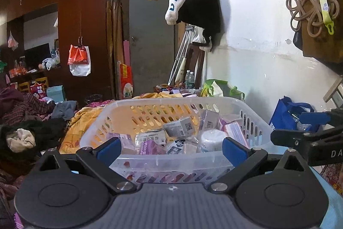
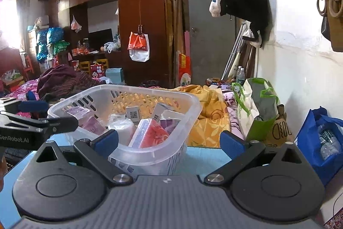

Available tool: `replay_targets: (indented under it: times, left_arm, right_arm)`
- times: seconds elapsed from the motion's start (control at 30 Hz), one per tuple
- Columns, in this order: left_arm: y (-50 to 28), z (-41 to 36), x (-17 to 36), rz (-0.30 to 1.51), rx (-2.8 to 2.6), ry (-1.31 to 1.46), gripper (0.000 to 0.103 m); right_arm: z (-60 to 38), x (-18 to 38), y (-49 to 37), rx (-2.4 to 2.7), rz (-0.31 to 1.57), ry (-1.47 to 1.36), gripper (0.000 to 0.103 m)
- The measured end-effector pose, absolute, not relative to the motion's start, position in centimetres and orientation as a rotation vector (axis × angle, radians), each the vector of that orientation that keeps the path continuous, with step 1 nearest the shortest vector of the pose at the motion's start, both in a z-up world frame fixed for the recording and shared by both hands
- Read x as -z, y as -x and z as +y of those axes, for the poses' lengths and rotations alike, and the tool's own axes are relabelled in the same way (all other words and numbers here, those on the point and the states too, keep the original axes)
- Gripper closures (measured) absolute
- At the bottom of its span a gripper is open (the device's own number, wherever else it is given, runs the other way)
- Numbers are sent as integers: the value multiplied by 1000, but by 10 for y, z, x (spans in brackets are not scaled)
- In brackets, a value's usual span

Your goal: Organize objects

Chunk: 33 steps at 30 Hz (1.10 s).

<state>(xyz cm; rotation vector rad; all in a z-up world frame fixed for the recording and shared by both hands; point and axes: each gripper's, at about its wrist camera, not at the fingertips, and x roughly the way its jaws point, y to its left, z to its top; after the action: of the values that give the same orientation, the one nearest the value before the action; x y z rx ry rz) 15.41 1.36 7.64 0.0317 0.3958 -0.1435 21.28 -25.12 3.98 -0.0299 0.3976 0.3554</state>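
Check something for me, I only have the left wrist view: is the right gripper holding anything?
Observer: No. The right gripper is open and empty, pointing at the near corner of the basket.
Operator: What's past the basket on that side?
Observer: A green and white tote bag stands by the wall, next to the yellow blanket.
Operator: Where's the daylight coming from?
Observer: A bright window at the room's far left.

Clear slotted plastic basket (image 1: pixel 171 162) upright on light-blue surface, heaped with small boxes (image 1: pixel 179 127), packets, possibly a wrapped roll (image 2: pixel 122 128)
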Motion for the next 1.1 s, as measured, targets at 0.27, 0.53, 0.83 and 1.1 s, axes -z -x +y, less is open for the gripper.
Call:
replay_targets:
  times: [0.27,0.53,0.83,1.1]
  left_arm:
    - [-153,11,-73,399,106,-61,2]
    - [-155,14,-70,416,103,-54,2]
    - [-155,18,-71,426,107,-48,2]
    - [-152,13,-71,426,115,-54,2]
  right_arm:
    - [-254,-37,-210,-346,381,28,0]
    - [-252,-35,-210,-330,377,35,0]
    - [-251,-36,-208,-331,367,44,0]
    - [-251,-33,-207,-339,376,37,0]
